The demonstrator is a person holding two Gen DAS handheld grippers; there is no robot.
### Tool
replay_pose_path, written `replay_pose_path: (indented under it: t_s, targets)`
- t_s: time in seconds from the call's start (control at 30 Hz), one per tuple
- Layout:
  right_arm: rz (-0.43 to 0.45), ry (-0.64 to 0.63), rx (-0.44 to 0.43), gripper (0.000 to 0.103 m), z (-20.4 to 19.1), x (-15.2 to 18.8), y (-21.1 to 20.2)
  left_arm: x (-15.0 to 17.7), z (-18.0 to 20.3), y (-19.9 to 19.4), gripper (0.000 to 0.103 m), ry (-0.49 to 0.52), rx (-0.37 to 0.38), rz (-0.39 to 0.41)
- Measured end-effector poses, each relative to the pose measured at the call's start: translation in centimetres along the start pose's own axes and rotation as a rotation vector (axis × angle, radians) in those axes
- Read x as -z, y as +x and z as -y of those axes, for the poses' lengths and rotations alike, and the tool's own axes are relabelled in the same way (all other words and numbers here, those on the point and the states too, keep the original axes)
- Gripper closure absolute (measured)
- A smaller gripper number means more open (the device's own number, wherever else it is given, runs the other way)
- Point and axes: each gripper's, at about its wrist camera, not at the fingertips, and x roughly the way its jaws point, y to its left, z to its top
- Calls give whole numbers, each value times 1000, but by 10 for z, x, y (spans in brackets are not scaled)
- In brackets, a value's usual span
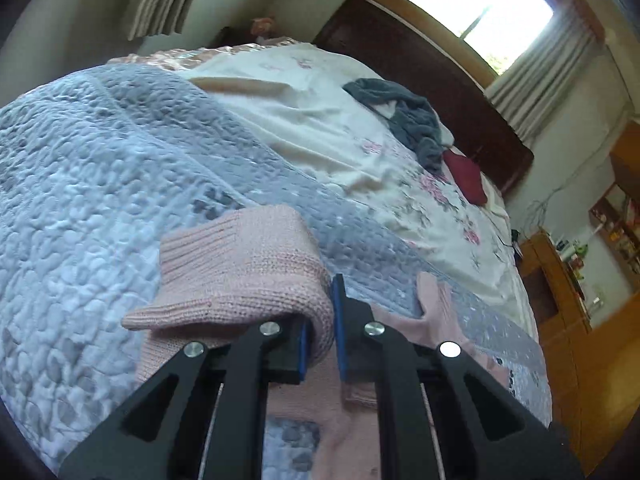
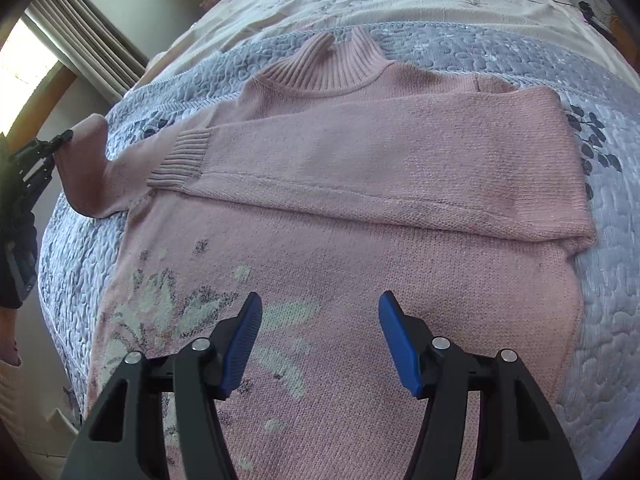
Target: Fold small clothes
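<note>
A pink knit sweater (image 2: 360, 208) lies flat on the quilted bed, collar at the far side, with a pale flower pattern low on its front. One sleeve (image 2: 380, 152) is folded across the chest, cuff at the left. The other sleeve (image 2: 96, 168) is lifted off the bed at the left. My left gripper (image 1: 320, 336) is shut on that sleeve (image 1: 240, 276), whose cuff end drapes over the left finger. In the right wrist view the left gripper (image 2: 64, 136) shows at the left edge. My right gripper (image 2: 320, 344) hovers open over the sweater's lower front, holding nothing.
The grey-blue quilt (image 1: 80, 184) covers the near part of the bed; a white floral sheet (image 1: 320, 128) lies beyond. A grey garment (image 1: 404, 116) and a dark red item (image 1: 466, 176) rest near the dark headboard (image 1: 432, 76). Wooden furniture (image 1: 560, 300) stands at the right.
</note>
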Motion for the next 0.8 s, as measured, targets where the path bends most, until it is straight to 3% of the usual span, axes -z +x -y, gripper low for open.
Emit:
replay_pose_path:
  t_s: [0.23,0.4,0.57,0.8]
  targets:
    - [18,26,6,42,18,1,-6,45,94,50,95,65,100,-49]
    - [24,59,-1,42,31,1,-8,84,138,93,95,129,109,-121]
    - [21,66,-1,42,38,4,-8,124,143,132,95,142,77,-220]
    - [12,108,-8,42,48,6,-5,160,127,158,89,149,65,-369]
